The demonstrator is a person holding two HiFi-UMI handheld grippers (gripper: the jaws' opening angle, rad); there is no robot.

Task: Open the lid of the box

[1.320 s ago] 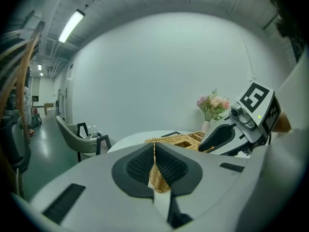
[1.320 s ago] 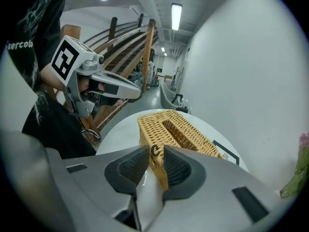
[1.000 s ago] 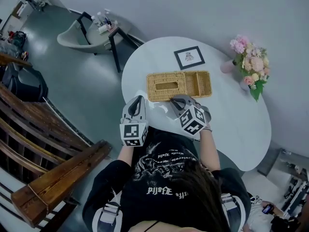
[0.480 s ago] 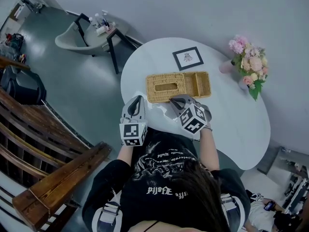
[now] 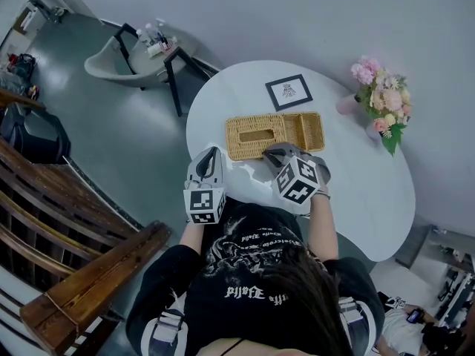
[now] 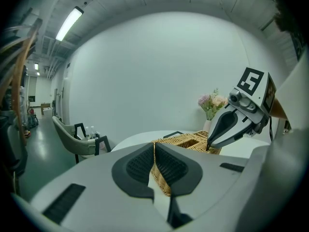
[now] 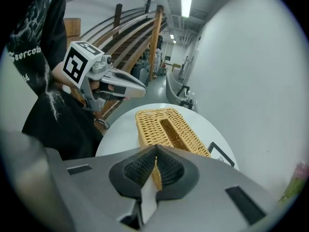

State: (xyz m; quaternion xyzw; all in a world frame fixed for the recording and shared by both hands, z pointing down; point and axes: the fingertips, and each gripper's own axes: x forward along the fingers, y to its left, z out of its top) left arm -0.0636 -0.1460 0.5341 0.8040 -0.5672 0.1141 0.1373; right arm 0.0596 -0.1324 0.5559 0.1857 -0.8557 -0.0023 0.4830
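Observation:
A flat wicker box [image 5: 274, 133] lies on the white table [image 5: 356, 191]. Its left part carries a slotted lid [image 5: 254, 136]; its right part is open compartments. My right gripper [image 5: 269, 154] points steeply down with its tips at the lid's near edge. Its jaws are shut, tips together, in the right gripper view [image 7: 155, 149], with the box's wall [image 7: 166, 127] just behind them. Whether they nip the weave I cannot tell. My left gripper [image 5: 214, 150] hovers near the box's front left corner, shut and holding nothing [image 6: 154, 146]. The left gripper view shows the right gripper [image 6: 208, 147] touching the box [image 6: 186, 140].
A framed picture [image 5: 289, 90] lies behind the box. A vase of pink flowers [image 5: 382, 102] stands at the table's far right. A grey chair [image 5: 126, 54] and a small side table with bottles [image 5: 159, 39] are on the floor beyond. Wooden stair rails [image 5: 67, 221] run along the left.
The right gripper has turned a little on the spot at the box's near edge. The left gripper and the box have stayed where they were.

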